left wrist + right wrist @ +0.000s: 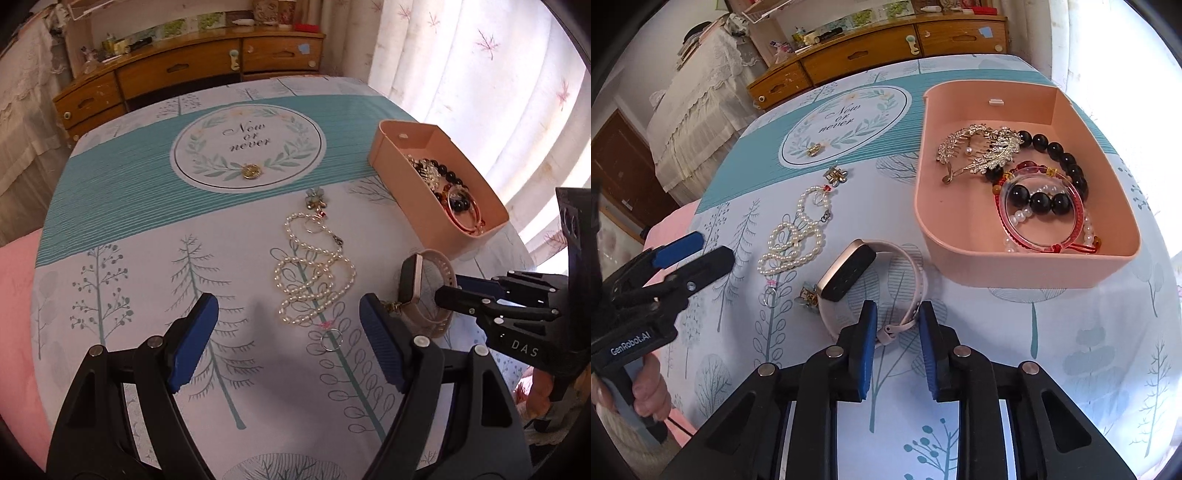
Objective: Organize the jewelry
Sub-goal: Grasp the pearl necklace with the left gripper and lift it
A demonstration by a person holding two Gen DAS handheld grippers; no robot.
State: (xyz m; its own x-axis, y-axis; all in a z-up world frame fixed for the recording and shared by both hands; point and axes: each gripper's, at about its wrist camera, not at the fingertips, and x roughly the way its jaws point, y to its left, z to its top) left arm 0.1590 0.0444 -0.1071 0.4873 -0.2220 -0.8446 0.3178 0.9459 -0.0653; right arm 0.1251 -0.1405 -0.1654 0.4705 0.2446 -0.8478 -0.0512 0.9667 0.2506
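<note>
A pink smartwatch (849, 275) with a pale strap lies on the table; it also shows in the left wrist view (413, 284). My right gripper (897, 325) is open, its pads either side of the strap's near end, not closed on it. My left gripper (288, 317) is open and empty, just short of a pearl necklace (314, 277), which also shows in the right wrist view (792, 240). A pink tray (934, 236) holds bead bracelets (1056, 173) and a gold brooch (979, 147). A gold pendant (252, 171), a flower charm (316, 197) and a small ring (331, 339) lie loose.
The table has a tree-print cloth (147, 258) with a round "Now or never" motif (247, 140). A small clip (809, 295) lies left of the watch. A wooden dresser (184, 70) stands behind the table. Curtains (480, 74) hang at the right.
</note>
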